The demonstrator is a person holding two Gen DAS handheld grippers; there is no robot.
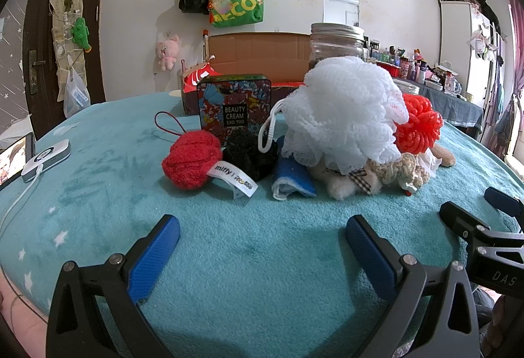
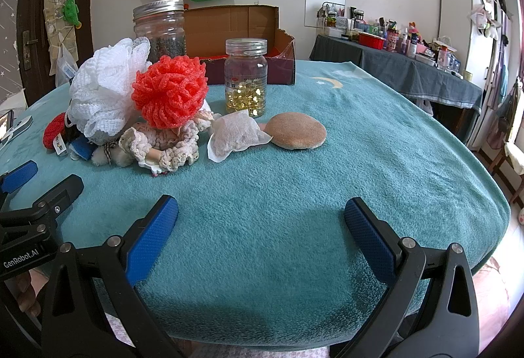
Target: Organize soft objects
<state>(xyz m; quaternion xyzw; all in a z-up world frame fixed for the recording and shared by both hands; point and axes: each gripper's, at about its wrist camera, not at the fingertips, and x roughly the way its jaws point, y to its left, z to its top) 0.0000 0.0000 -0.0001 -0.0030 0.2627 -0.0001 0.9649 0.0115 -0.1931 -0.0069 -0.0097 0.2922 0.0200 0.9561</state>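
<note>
Soft things lie in a heap on the teal blanket [image 1: 229, 259]: a red knitted ball [image 1: 190, 158] with a miffy tag, a black fuzzy puff [image 1: 249, 155], a folded blue cloth [image 1: 291, 178], a white mesh sponge [image 1: 344, 109], a red mesh sponge [image 2: 170, 91], and a crocheted doll [image 2: 163, 145]. A white sachet [image 2: 234, 135] and a round tan pad [image 2: 296, 130] lie to the right. My left gripper [image 1: 262, 227] is open, short of the heap, holding nothing. My right gripper [image 2: 260, 210] is open over bare blanket, nearer than the pad.
A patterned tin [image 1: 234, 106], a large lidded jar [image 2: 160, 27] and a jar of yellow capsules [image 2: 245, 76] stand behind the heap. An open cardboard box [image 2: 235, 30] sits at the back. A white device with a cable [image 1: 46, 158] lies left. A cluttered side table [image 2: 409, 63] stands right.
</note>
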